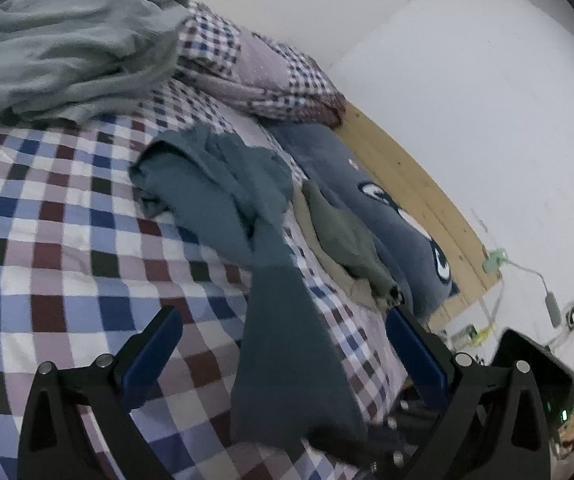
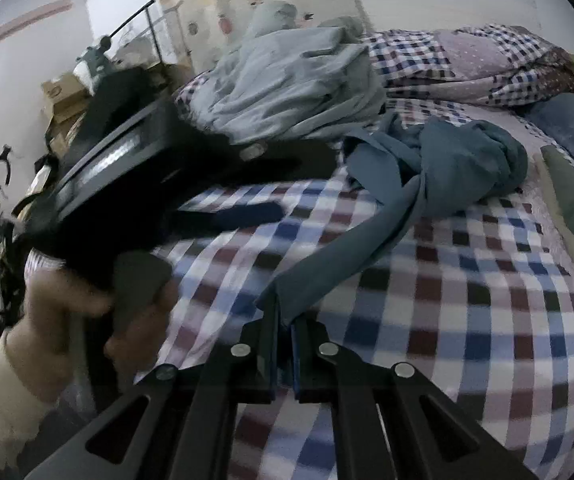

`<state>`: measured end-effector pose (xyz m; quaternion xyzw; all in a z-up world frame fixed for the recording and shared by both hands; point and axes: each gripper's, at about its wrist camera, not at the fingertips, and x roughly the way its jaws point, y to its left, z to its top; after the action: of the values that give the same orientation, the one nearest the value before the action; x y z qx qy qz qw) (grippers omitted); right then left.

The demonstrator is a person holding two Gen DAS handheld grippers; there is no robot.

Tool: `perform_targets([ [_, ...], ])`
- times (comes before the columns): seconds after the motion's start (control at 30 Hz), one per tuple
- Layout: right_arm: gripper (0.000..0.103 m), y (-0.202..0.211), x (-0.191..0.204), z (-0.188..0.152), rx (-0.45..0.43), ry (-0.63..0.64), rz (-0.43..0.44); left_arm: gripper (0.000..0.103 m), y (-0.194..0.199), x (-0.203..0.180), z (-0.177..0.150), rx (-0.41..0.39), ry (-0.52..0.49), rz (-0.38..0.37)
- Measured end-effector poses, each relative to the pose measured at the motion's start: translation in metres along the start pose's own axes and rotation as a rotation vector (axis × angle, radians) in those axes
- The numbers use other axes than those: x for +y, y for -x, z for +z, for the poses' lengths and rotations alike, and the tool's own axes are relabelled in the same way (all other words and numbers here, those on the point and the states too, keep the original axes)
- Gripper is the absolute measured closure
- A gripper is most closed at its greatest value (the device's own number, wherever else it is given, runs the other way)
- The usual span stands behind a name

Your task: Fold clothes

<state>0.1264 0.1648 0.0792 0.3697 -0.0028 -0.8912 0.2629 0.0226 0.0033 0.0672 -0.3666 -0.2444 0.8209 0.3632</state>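
While the right gripper point(image 2: 285, 322) pinches one end of the blue-green garment point(image 2: 447, 156), its two fingers are pressed tight on the cloth. The left gripper point(image 1: 283, 344) is spread wide. Farther back, the garment lies bunched on the checked bedsheet point(image 1: 47, 220).

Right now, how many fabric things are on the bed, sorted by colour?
Teal: 1, the shirt pinched in the right gripper
Pale grey-blue: 1, the bundle
Olive green: 1, the garment
Dark blue: 1, the cushion
Checked: 1, the quilt
Total: 5
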Motion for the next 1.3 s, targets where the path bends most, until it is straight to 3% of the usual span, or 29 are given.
perform_targets([
  [0.37, 0.1, 0.023, 0.051, -0.046, 0.055, 0.104, 0.043, 0.001, -0.014, -0.013, -0.003, 0.034, -0.023, -0.048],
  [0.53, 0.1, 0.022, 0.06, -0.058, 0.086, 0.134, 0.039, 0.006, -0.026, -0.024, -0.006, 0.071, -0.074, -0.024],
  [0.67, 0.099, 0.026, 0.052, -0.061, 0.107, 0.116, 0.027, 0.026, -0.04, -0.026, -0.012, 0.133, -0.106, 0.02],
  [0.73, 0.097, 0.027, 0.049, -0.062, 0.117, 0.107, 0.021, 0.031, -0.047, -0.025, -0.015, 0.165, -0.117, 0.044],
  [0.8, 0.097, 0.029, 0.045, -0.064, 0.128, 0.097, 0.015, 0.043, -0.052, -0.024, -0.019, 0.193, -0.122, 0.062],
  [0.87, 0.096, 0.031, 0.041, -0.065, 0.139, 0.088, 0.009, 0.066, -0.057, -0.022, -0.024, 0.221, -0.125, 0.084],
  [0.93, 0.094, 0.034, 0.037, -0.067, 0.148, 0.082, 0.003, 0.078, -0.059, -0.021, -0.027, 0.233, -0.136, 0.104],
  [1.1, 0.079, 0.049, 0.016, -0.065, 0.14, 0.074, -0.025, 0.086, -0.053, -0.018, -0.03, 0.21, -0.133, 0.101],
  [1.17, 0.065, 0.057, 0.007, -0.062, 0.125, 0.064, -0.039, 0.1, -0.052, -0.017, -0.03, 0.202, -0.131, 0.114],
  [1.3, 0.059, 0.07, -0.012, -0.052, 0.08, 0.04, -0.091, 0.1, -0.053, -0.013, -0.03, 0.195, -0.114, 0.137],
])
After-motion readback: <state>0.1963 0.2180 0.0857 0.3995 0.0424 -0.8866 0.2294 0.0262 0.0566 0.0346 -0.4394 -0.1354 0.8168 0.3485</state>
